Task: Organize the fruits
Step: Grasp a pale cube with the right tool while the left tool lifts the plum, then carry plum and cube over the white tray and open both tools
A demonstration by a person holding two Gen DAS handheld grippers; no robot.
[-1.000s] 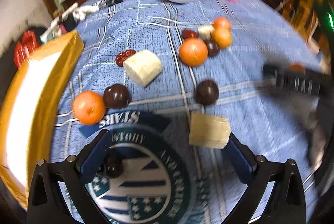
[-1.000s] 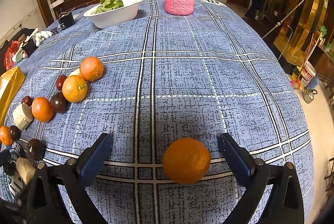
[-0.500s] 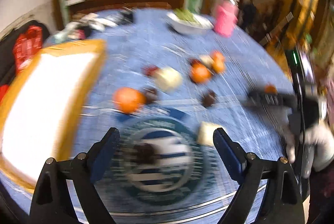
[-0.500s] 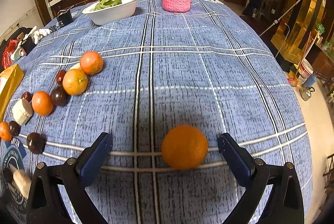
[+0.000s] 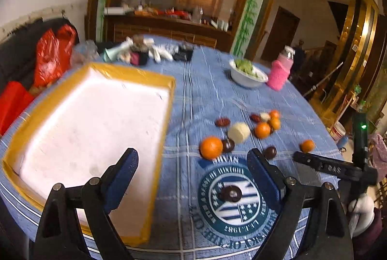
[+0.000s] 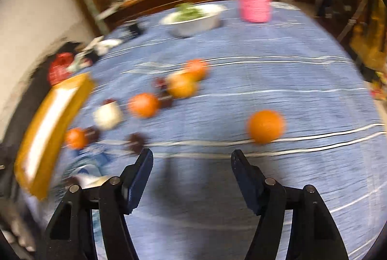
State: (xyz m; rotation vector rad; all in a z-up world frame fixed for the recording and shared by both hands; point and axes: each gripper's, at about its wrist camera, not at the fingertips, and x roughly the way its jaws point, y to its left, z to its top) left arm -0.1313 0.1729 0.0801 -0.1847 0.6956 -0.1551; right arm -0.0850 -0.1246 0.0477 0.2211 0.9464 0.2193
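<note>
Several oranges, dark round fruits and pale chunks lie scattered on the blue checked tablecloth (image 5: 208, 95). One orange (image 5: 211, 147) sits beside a dark fruit (image 5: 228, 145), and a pale chunk (image 5: 239, 132) lies behind them. A dark fruit (image 5: 230, 193) rests on the round crest print. A lone orange (image 6: 265, 126) lies ahead and right of my right gripper (image 6: 191, 169), which is open and empty; it also shows in the left wrist view (image 5: 307, 146). My left gripper (image 5: 192, 171) is open and empty, raised beside a white tray with a yellow rim (image 5: 167, 83).
A white bowl of greens (image 5: 248, 76) and a pink-sleeved bottle (image 5: 280, 73) stand at the far side. Small clutter (image 5: 154, 53) lies at the far left edge, red bags (image 5: 52, 51) beyond. The right gripper's body (image 5: 333, 169) shows at the right.
My left gripper has risen and swung left, and the tray now fills its left side. My right gripper has pulled back and turned left, so the lone orange is no longer between its fingers.
</note>
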